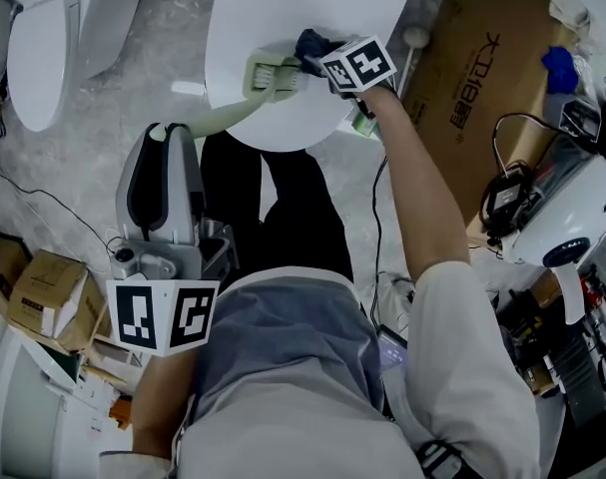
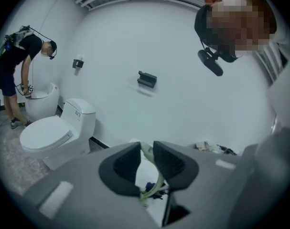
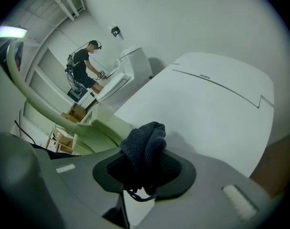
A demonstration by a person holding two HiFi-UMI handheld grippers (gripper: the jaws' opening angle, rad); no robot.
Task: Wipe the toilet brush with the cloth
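Head view: the left gripper [image 1: 171, 140] pointed forward and was clamped on the curved, pale green plastic handle of the toilet brush [image 1: 268, 78]. The blocky brush head lay over a smooth white oval toilet lid [image 1: 283, 8]. The right arm was stretched out, and the right gripper [image 1: 310, 60], with its black-and-white marker cube [image 1: 358, 64], held a dark blue cloth [image 1: 310, 42] against the brush head. A brown cardboard box [image 1: 472, 78] carried large printed characters.

Left gripper view: the left gripper [image 2: 145, 145] had its ribbed black pads shut on the thin toilet brush [image 2: 158, 182] handle. A glossy white toilet [image 2: 54, 132] stood at left.

Right gripper view: the right gripper [image 3: 145, 168] was clenched on the bunched, knitted cloth [image 3: 145, 144]. The toilet brush [image 3: 99, 128] head touched the cloth's left side. The print on the toilet lid [image 3: 207, 113] was too small to read.
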